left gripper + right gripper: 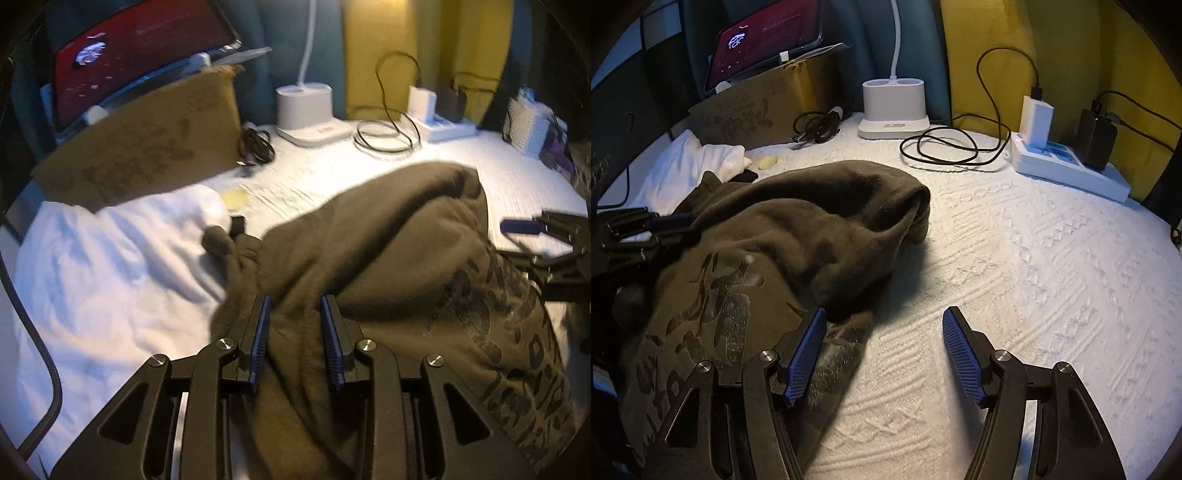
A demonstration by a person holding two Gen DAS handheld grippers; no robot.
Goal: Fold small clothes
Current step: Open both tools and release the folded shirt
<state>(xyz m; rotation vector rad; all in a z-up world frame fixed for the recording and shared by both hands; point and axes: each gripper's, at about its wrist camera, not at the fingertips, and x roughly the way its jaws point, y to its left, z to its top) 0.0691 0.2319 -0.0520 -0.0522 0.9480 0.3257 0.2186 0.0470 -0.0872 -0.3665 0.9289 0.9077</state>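
While the olive-brown printed garment lies bunched on the white textured bedcover, the left gripper is seen part-open astride a fold, the right gripper spread empty; soft, limp and light, it is judged best pinched at its hem edges.

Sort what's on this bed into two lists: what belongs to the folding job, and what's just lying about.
Folding job:
- dark printed garment
- white garment
- left gripper, jaws apart around a ridge of the dark cloth
- right gripper, jaws wide open, nothing between them

Lying about:
- cardboard box
- tablet
- lamp base
- power strip
- coiled black cable
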